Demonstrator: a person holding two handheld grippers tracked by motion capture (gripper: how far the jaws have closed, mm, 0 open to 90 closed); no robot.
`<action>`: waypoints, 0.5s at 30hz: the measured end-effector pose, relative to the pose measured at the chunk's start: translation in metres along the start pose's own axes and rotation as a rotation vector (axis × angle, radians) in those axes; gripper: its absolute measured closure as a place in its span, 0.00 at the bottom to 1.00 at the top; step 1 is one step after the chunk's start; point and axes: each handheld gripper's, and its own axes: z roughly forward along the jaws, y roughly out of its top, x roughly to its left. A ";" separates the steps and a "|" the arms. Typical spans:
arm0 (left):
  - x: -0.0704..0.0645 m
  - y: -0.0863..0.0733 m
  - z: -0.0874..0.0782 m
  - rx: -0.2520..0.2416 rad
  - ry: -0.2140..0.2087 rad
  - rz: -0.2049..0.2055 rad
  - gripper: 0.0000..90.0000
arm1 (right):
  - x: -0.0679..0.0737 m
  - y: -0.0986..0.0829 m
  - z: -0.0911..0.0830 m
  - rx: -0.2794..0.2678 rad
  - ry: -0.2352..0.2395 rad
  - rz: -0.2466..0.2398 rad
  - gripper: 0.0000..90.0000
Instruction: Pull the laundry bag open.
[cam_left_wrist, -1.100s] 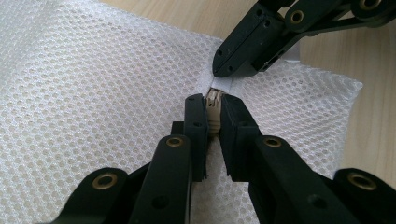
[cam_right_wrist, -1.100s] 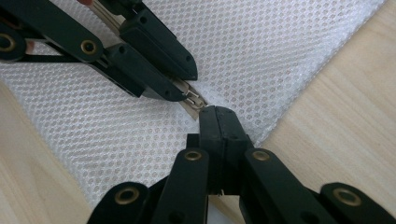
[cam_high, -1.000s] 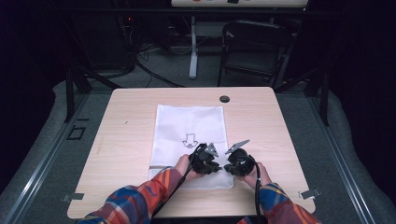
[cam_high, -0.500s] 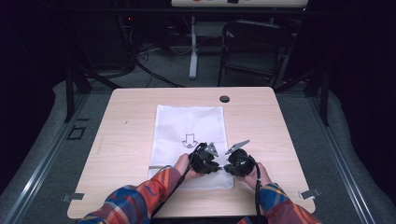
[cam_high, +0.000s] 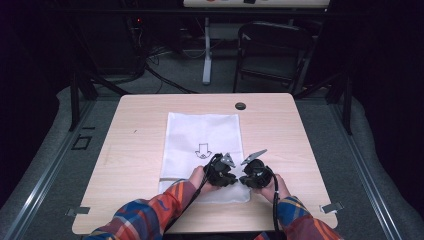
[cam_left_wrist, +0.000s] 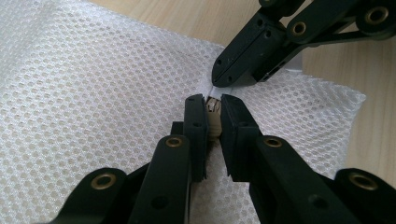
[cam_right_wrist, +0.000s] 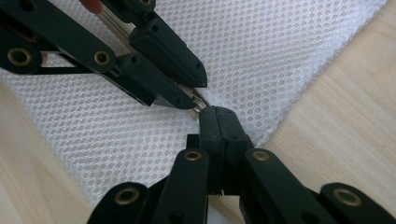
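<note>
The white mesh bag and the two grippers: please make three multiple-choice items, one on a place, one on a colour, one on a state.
1. Where on the white mesh bag do the grippers work?
A. its far edge
B. its near edge, toward the right corner
C. its left edge

2. What colour is the arrow printed on the bag?
A. black
B. red
C. green

3. How does the left gripper stand?
A. wide open above the bag
B. shut on a small tab
C. lying on the table

Key: 1 B, the high view shows both hands at the bag's near edge; 2 A, a black outline; 3 B, its jaws pinch the small tab, with the right gripper shut on the mesh beside it.
</note>
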 end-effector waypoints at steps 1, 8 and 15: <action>0.000 0.000 -0.001 0.004 0.003 -0.001 0.91 | 0.001 0.000 0.000 0.006 -0.005 -0.003 1.00; 0.003 -0.002 -0.003 0.009 -0.008 -0.010 0.91 | 0.000 -0.001 0.000 -0.007 0.004 0.009 1.00; 0.012 -0.009 -0.013 0.012 -0.027 -0.047 0.91 | 0.000 0.000 0.000 -0.001 0.008 0.005 1.00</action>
